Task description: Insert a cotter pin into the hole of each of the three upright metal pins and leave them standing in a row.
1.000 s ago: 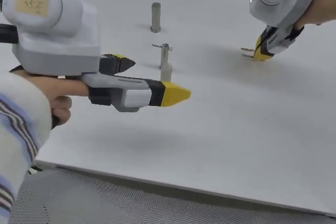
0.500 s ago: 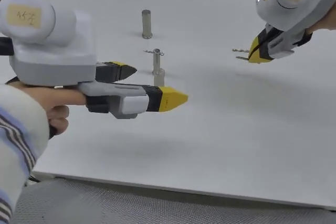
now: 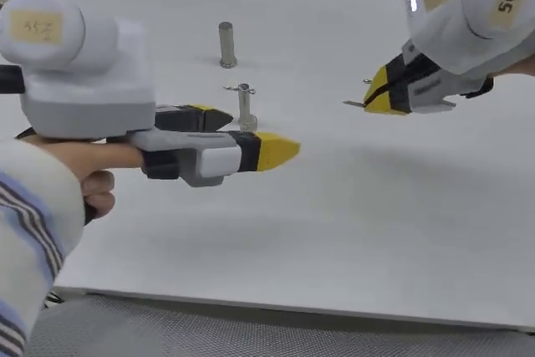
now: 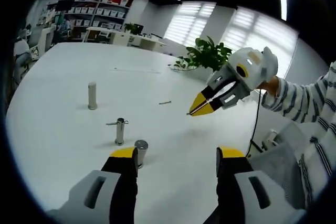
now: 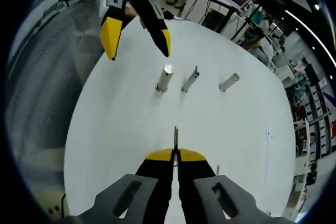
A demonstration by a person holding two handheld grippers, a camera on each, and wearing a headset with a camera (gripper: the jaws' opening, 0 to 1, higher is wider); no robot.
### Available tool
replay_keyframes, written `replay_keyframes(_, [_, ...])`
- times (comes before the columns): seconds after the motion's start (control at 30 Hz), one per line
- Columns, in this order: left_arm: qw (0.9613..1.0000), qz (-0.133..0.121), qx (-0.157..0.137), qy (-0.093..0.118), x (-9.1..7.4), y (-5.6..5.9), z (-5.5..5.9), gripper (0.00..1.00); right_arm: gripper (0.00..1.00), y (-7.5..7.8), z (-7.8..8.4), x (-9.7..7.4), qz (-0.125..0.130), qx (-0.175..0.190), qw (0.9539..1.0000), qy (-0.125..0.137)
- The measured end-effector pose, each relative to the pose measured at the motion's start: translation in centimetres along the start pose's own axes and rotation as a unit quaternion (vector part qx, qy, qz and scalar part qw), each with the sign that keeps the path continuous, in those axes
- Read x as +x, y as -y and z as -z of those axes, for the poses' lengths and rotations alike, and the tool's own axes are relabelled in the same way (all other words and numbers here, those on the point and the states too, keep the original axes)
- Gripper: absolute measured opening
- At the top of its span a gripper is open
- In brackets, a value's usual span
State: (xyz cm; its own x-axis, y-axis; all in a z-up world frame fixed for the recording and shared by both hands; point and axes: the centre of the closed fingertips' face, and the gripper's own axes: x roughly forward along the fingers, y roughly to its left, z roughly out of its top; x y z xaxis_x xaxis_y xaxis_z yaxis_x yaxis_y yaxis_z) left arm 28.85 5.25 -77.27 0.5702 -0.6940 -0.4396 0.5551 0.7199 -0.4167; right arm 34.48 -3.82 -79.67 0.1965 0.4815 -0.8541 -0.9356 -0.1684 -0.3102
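The white surface carries the whole work. The left gripper is held low over the near part of the surface. Its fingers are spread wide and hold nothing. The right gripper hangs above the surface, well apart from the row. Its fingers are pressed together on a cotter pin, which projects forward from their tips.

Three metal pins stand upright in a row.
- The far metal pin appears bare.
- The middle metal pin has a fitted cotter pin through its top.
- The near metal pin appears bare. It stands just beside one finger of the left gripper, inside the gap.

A loose cotter pin lies flat on the surface beyond the row.

Step in hand, as judged: the second insertion, with one of three complete. The held cotter pin is being brought to a bare metal pin, probably the near one.

The next move calls for the following:
1. Close the left fingers on the near metal pin to steady it upright.
2. Bring the held cotter pin level with the cross-hole and in line with its axis. The hole is too small to make out.
3. Push the cotter pin straight through without tipping the neighbouring pin.
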Motion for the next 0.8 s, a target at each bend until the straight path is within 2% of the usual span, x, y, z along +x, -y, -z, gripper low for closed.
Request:
replay_keyframes(0.2, [0.9990, 0.016, -0.039, 0.016, 0.5, 0.7, -0.4, 0.54, 0.02, -1.1, -1.9, 0.3, 0.009, 0.000, 0.9994, 0.032])
replay_keyframes(0.3, [0.9980, 0.027, -0.052, 0.022, 0.7, 1.2, -0.5, 0.46, 0.02, -1.4, -2.8, 0.3, 0.019, -0.006, 0.9986, 0.050])
replay_keyframes(0.4, [0.9968, 0.041, -0.065, 0.021, 0.8, 1.8, -0.5, 0.39, 0.02, -2.1, -3.8, 0.1, 0.020, -0.009, 0.9973, 0.070])
replay_keyframes(0.57, [0.9940, 0.054, -0.094, 0.017, 1.1, 2.4, -0.3, 0.27, 0.02, -3.2, -4.6, 0.0, 0.017, -0.013, 0.9963, 0.084])
replay_keyframes(0.6, [0.9937, 0.056, -0.096, 0.016, 1.2, 2.2, -0.3, 0.25, 0.02, -3.3, -4.7, -0.1, 0.018, -0.014, 0.9960, 0.086])
replay_keyframes(0.8, [0.9924, 0.064, -0.105, 0.010, 1.7, 2.6, 0.1, 0.20, 0.02, -4.3, -5.7, -0.3, 0.016, -0.024, 0.9945, 0.101])
